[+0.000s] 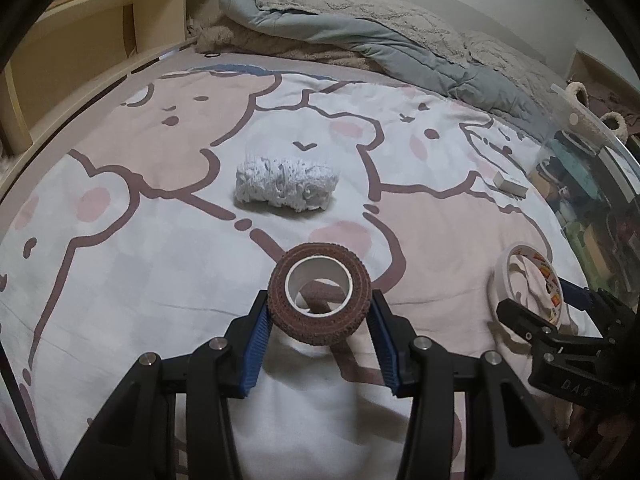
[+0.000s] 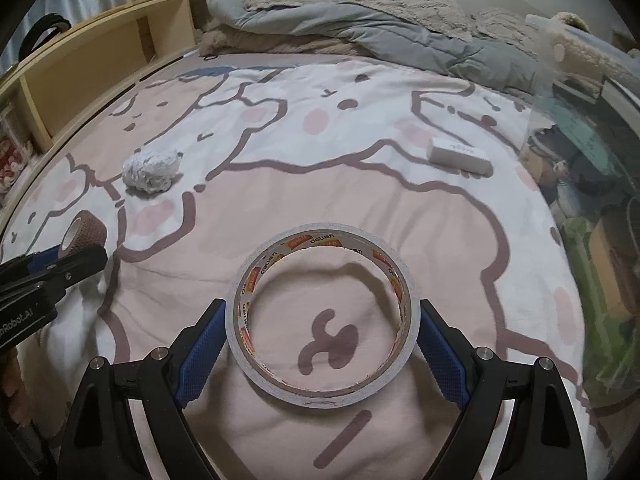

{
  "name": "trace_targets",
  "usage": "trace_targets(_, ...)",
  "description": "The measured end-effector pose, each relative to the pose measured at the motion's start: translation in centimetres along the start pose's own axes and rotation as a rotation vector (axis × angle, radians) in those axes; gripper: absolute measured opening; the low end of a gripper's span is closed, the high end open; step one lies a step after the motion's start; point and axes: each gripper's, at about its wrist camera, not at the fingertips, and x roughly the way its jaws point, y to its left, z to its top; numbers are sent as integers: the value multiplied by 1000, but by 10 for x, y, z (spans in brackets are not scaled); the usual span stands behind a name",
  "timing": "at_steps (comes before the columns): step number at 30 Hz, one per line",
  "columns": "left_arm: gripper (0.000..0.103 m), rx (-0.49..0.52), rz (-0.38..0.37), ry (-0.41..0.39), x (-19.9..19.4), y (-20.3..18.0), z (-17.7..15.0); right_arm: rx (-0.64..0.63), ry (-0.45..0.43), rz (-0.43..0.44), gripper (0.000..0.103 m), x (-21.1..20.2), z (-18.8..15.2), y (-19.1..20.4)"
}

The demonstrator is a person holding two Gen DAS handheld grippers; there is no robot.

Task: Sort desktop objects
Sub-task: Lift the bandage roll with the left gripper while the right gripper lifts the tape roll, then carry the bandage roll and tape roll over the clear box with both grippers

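My left gripper point(image 1: 319, 316) is shut on a brown bandage roll point(image 1: 319, 300) and holds it just above the bedsheet. It also shows at the left edge of the right wrist view point(image 2: 82, 236). My right gripper point(image 2: 322, 320) is shut on a white tape roll point(image 2: 322, 390) with a red and orange printed core. The tape also shows in the left wrist view point(image 1: 528, 284). A crumpled white cloth ball point(image 1: 286, 190) lies ahead on the sheet, and in the right wrist view point(image 2: 151, 172). A white eraser box point(image 2: 460, 156) lies to the right, also seen in the left wrist view point(image 1: 510, 185).
A clear plastic storage bin point(image 2: 592, 184) with several items inside stands at the right. A folded grey-blue duvet point(image 1: 360, 40) lies along the far side. A wooden shelf headboard point(image 1: 80, 40) runs along the left. The cartoon bear sheet point(image 1: 160, 280) covers the bed.
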Motion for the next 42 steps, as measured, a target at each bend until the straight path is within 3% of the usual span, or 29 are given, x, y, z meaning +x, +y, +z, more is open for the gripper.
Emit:
trace_targets(6,47,1,-19,-2,-7,-2,3,41,-21,-38,91,-20,-2,-7)
trace_targets(20,47,77,-60,-51,-43,-23,9,113,-129,13,91,-82,-9,-26)
trace_targets(32,47,210,-167,-157,-101,-100,28,111,-248,75,91,-178,-4,-72)
trace_targets(42,47,310,-288,-237,-145,-187,48,121,-288,-31,91,-240,-30,-128)
